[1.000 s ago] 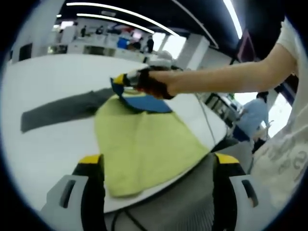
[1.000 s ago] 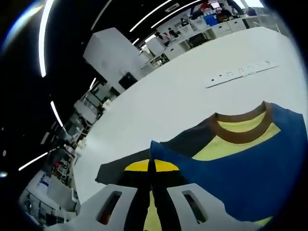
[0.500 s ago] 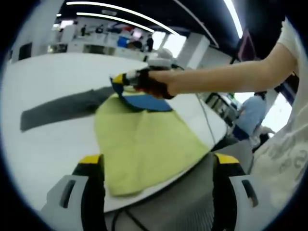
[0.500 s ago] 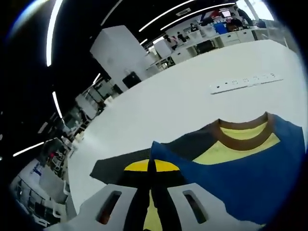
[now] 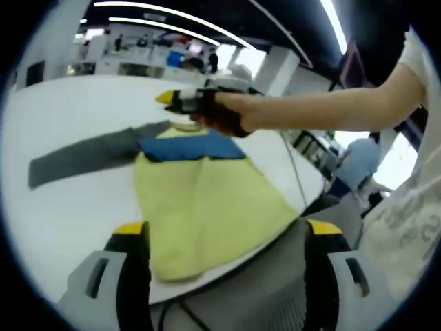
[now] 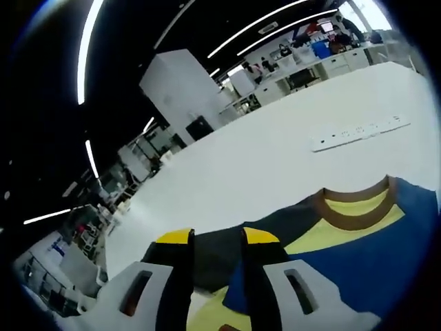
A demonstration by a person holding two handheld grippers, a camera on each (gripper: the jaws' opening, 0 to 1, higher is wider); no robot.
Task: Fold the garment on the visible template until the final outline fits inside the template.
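Garment (image 5: 207,200): a shirt with a yellow-green body, a blue upper band and a dark grey sleeve; it lies flat on the white table (image 5: 62,200). In the left gripper view the body reaches to the near table edge, and the grey sleeve (image 5: 83,153) stretches away to the left.
Collar (image 6: 358,207): a brown ring around the neck opening, with yellow inside; in the right gripper view it is past the jaws and to the right, on the blue part.
Left gripper (image 5: 224,238): its two jaws with yellow tips stand wide apart at the bottom of its own view, nothing between them; it is released. It is held near the table edge, with the lower hem of the garment between and beyond the jaws.
Right gripper (image 6: 213,238): in its own view the jaws have a small gap and no cloth is between them, so it is released. In the left gripper view it is held by a hand (image 5: 224,114) above the blue band, its yellow tip clear of the cloth.
Power strip (image 6: 358,131): a long white strip on the table, well apart from the garment, behind the collar.
Background: a large room with ceiling light lines and shelves; too blurred for details.
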